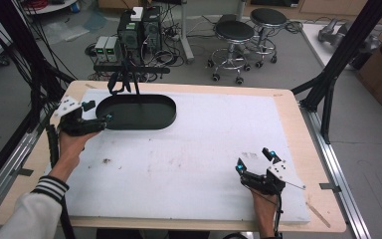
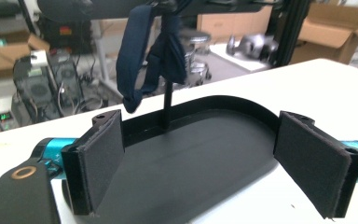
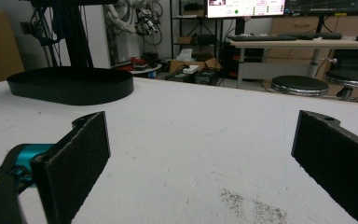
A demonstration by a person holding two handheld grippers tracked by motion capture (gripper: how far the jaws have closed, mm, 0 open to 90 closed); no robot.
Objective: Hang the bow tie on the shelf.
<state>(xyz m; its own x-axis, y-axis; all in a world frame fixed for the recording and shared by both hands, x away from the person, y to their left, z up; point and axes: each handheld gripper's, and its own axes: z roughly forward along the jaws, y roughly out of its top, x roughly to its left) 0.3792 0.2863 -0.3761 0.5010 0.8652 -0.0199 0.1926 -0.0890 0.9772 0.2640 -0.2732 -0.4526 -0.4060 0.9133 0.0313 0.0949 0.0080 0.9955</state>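
L gripper [image 1: 95,112] at near-left rim of the black oval tray [image 1: 166,115]; jaws wide, nothing betw. pads, tray edge lies just ahead of them in left gripper view; pads not pressing on anything.

Tray carries a thin upright post [image 2: 167,105] w/ crossbar on top; dark navy fabric band [image 2: 140,56] hangs looped from the bar, knotted end dangling above tray floor, not touching it; judged: hung there so it drapes free and can be taken or left w/o dragging on the tray.

R gripper [image 1: 254,160] rests low on white table mat [image 1: 199,164], near-right, well apart from tray; jaws wide, empty; pads face bare mat w/ a dark speck patch [image 3: 251,205] ahead; judged: parked out of the way, idle hand.

Judged step: L hand clear of the band, open grip beside the stand; the hung band looks settled.
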